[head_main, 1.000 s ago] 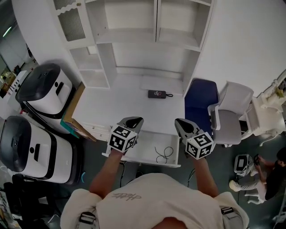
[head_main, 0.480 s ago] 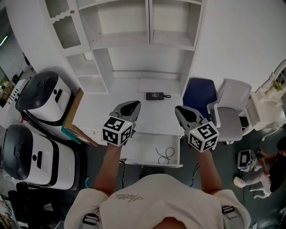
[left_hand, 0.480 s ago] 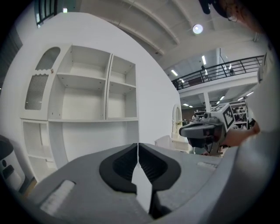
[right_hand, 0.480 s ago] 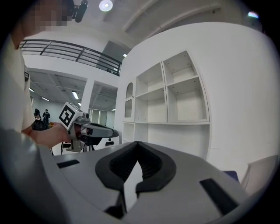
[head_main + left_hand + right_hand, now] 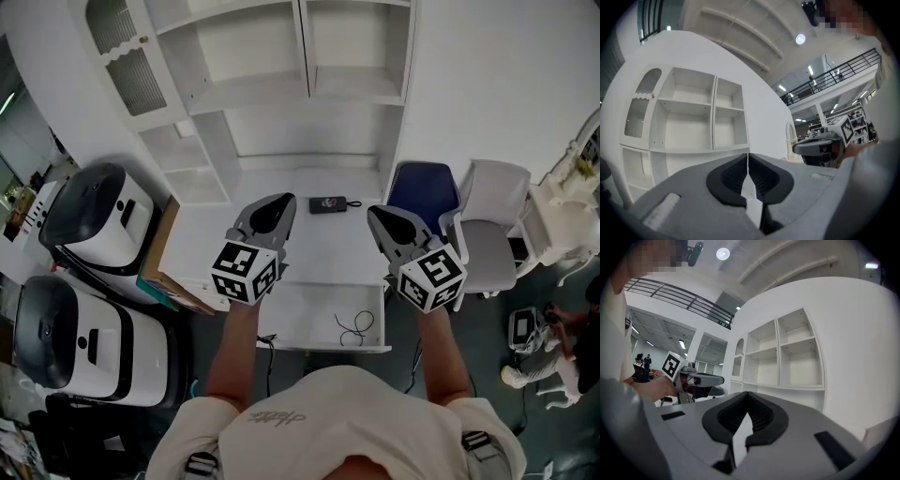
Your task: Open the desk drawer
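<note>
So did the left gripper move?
Yes. The left gripper moved forward over the desk; its tip is now level with the black device.

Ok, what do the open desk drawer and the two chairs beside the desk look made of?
The drawer looks like white painted or laminated board: flat, matte, even panels. The blue chair seems fabric-upholstered, its surface soft and dull. The pale chair looks like grey fabric on a white, probably plastic frame; too small to be sure.
</note>
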A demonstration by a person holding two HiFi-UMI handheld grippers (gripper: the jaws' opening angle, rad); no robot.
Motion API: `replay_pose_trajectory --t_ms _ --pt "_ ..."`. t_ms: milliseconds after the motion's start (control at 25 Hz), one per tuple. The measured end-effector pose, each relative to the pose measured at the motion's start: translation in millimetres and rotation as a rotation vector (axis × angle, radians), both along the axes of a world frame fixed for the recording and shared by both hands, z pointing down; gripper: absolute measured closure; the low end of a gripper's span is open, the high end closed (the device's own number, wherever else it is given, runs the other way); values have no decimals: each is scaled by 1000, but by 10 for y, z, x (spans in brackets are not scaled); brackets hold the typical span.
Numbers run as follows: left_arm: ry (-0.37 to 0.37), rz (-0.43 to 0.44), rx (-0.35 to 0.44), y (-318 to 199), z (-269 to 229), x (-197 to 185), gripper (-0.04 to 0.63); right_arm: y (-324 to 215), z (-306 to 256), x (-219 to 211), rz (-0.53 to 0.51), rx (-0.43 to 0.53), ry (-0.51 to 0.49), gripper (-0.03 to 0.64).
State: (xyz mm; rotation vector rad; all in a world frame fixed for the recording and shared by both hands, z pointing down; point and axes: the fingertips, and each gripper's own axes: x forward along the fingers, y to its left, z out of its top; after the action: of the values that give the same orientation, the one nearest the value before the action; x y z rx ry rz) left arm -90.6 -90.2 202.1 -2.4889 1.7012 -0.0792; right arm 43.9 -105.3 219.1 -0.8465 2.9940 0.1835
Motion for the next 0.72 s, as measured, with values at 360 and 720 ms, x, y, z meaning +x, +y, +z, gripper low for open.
replay_pose_trajectory --t_ms 360,720 --pt "-18 -39 69 42 51 -22 575 -42 160 43 85 36 11 614" --pt "-32 -62 21 162 426 -8 575 118 472 109 101 29 -12 614"
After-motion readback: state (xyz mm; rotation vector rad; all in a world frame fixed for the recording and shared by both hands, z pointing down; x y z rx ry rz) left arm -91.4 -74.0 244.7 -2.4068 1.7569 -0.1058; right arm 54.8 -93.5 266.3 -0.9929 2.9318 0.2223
